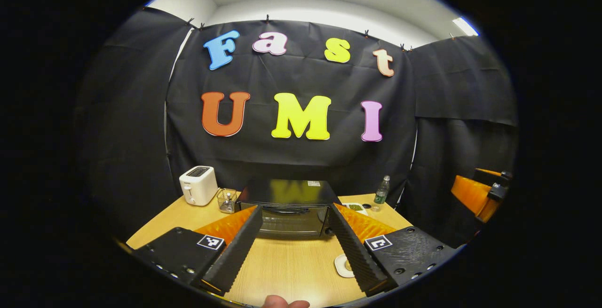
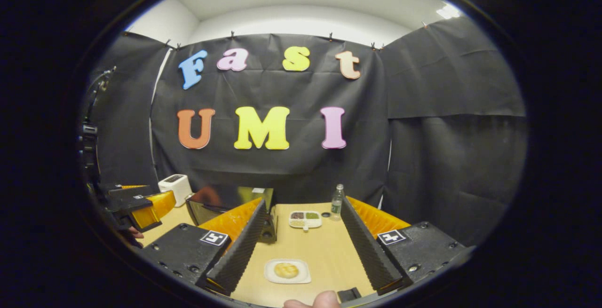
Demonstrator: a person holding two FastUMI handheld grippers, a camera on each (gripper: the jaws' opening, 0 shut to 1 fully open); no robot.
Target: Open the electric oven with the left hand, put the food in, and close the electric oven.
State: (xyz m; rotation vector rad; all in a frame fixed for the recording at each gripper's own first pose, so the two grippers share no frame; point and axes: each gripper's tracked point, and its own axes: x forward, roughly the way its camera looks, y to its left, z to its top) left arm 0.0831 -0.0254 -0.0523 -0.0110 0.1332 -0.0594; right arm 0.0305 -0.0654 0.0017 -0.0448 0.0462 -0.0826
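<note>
The black electric oven (image 1: 291,194) stands at the back of the wooden table (image 1: 291,270), door shut, straight ahead in the left gripper view. My left gripper (image 1: 295,209) hangs open in front of it, apart from it, nothing between its fingers. In the right gripper view a small white plate with a round yellowish food piece (image 2: 287,270) lies on the table near the front. My right gripper (image 2: 303,202) is open above and just behind that plate, holding nothing. The oven (image 2: 221,204) sits left of it, with the left gripper (image 2: 141,209) farther left.
A white toaster (image 1: 198,185) and a wire basket (image 1: 227,200) stand left of the oven. A divided dish (image 2: 305,218) and a clear bottle (image 2: 336,202) stand to its right. The right gripper (image 1: 484,190) shows at the far right. Black cloth walls close the table in.
</note>
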